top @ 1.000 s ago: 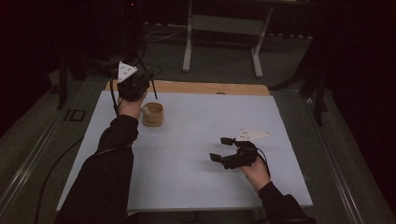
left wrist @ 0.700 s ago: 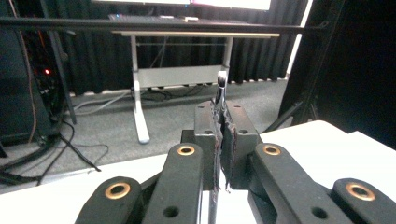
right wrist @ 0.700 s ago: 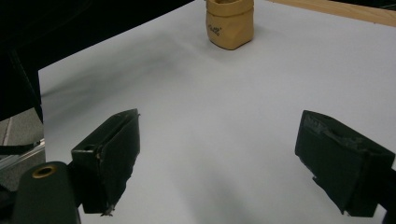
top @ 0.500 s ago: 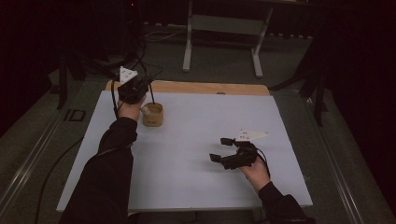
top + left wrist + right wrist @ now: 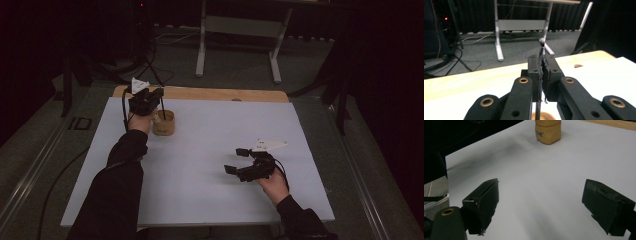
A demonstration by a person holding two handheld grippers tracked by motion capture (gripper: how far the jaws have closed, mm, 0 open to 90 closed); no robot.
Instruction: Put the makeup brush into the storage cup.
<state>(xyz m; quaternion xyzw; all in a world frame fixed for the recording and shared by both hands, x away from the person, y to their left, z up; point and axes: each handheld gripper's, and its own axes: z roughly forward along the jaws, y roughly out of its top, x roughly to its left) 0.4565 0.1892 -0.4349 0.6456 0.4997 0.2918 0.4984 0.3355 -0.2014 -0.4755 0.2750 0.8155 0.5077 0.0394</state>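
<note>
Dark floor and a grey stand frame lie beyond the counter, a wooden top mostly covered by a white sheet. Near its far left corner stands a tan cup, which the right gripper view shows as a squat faceted pot.

Left tongs hang over that cup, clenched on a thin dark stick. In the left gripper view the stick runs up between the pressed pads, its rounded tip above them and its lower end dropping toward the cup's brown rim at the bottom edge. So its long axis stands close to upright, tip up, lower end pointing down into or just over the cup; whether it touches the inside cannot be told.

Right tongs rest low at the near right of the sheet, released, with nothing between the wide-apart jaws, well apart from the cup.

By the look of it, the step in hand is carrying the stick at the cup. Next calls for keeping the stick vertical and centred over the mouth while it travels.
</note>
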